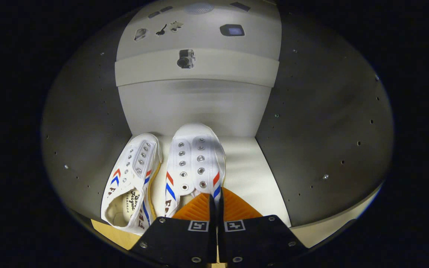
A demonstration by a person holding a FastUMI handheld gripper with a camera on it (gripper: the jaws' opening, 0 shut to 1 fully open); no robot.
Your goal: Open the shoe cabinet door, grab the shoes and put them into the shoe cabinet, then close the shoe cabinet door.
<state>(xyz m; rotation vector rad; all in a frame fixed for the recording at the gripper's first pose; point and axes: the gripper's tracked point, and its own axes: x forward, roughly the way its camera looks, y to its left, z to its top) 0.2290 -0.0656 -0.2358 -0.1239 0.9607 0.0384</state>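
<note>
The claw [216, 203] sat at the bottom centre of the frame, its two fingers [195, 210] drawn nearly together on the heel end of the right-hand shoe [195, 162]; that heel lay hidden behind them, so whether both fingers pressed on it could not be told. Two white shoes stood side by side, toes pointing inward, on the pale floor of the shoe cabinet [87, 123]. The left-hand shoe [132, 178] lay just beside the other, its opening showing at the lower left. Dark side walls rose left and right, and a pale shelf [199, 69] crossed the upper centre.
</note>
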